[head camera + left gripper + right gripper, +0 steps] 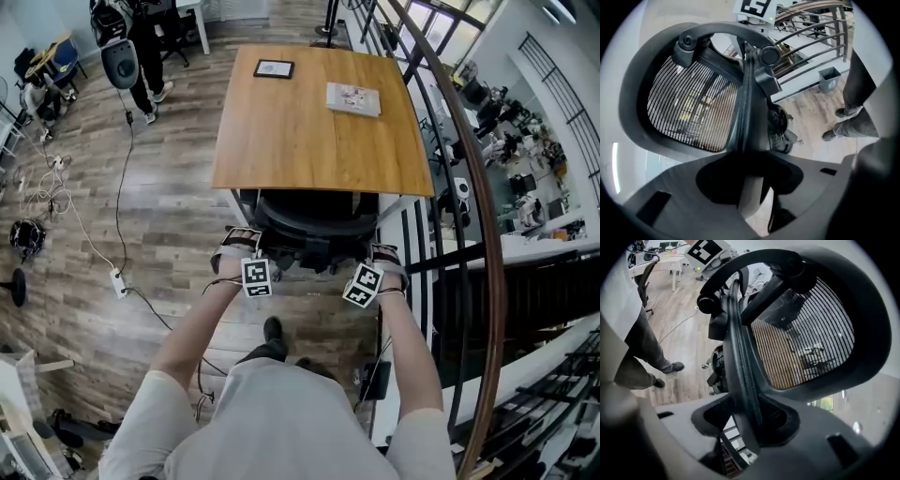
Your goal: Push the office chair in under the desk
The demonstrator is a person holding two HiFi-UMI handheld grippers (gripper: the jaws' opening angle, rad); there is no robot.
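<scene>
Left gripper (240,246) is clamped on the left edge of the chair's (314,225) backrest (693,103), with the rim running right between its jaws. The right gripper (386,259) grips the opposite edge the same way. The chair sits at the near side of the wooden desk (309,141), front part tucked under the top and backrest poking out toward the person. On the desk there's a small tablet (274,68) and a booklet (353,98). A curved railing (480,187) runs just right of it all.
</scene>
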